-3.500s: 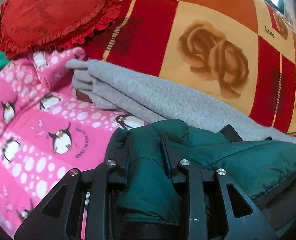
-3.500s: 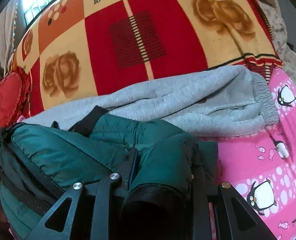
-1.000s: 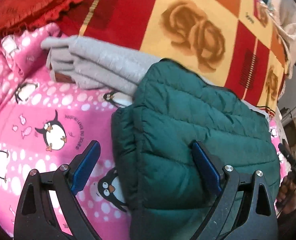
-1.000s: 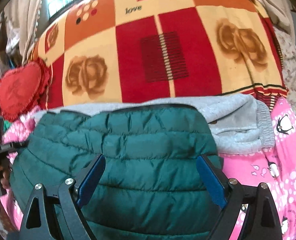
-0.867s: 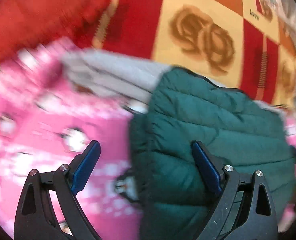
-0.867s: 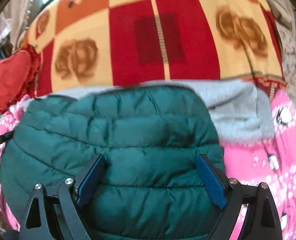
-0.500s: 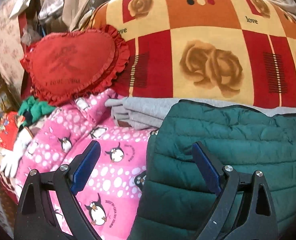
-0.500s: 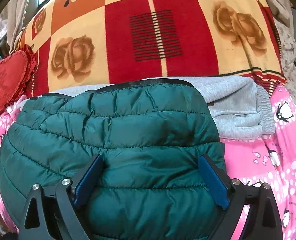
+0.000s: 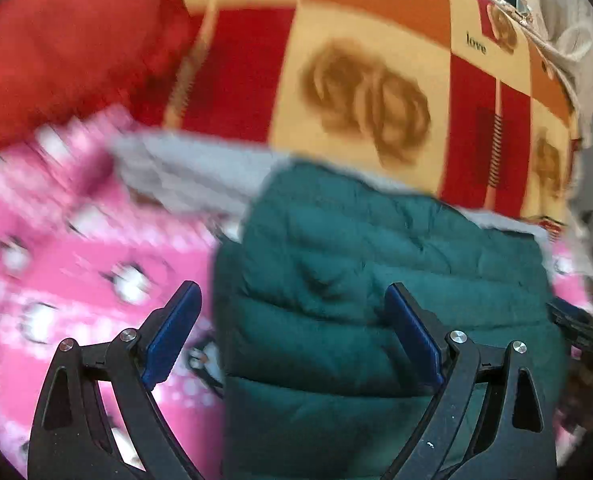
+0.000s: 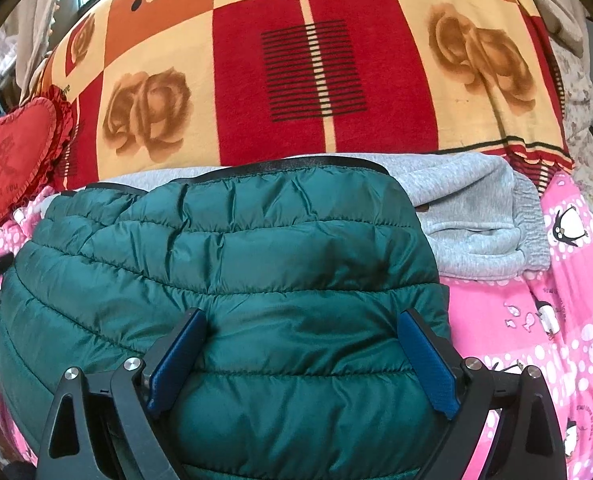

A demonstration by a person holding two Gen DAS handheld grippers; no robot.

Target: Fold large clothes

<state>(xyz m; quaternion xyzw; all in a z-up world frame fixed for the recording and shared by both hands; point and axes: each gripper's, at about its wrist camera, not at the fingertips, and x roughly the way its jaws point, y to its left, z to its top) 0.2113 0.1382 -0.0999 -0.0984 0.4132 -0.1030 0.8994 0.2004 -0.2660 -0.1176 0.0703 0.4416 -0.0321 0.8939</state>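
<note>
Pink penguin bedspread point(image 10: 568, 280) beneath folded green puffer jacket point(image 10: 232, 264), grey sweatpants point(image 10: 476, 216) behind it, right gripper point(image 10: 302, 354) and left gripper point(image 9: 294, 330) both spread wide, empty, angled down over jacket's near part.

Below me the dark green quilted puffer jacket point(image 10: 232, 280) lies folded into a compact, puffy block, its black-trimmed edge farthest from me; in my blurred left view point(image 9: 376, 280) it seems equally flat.
</note>
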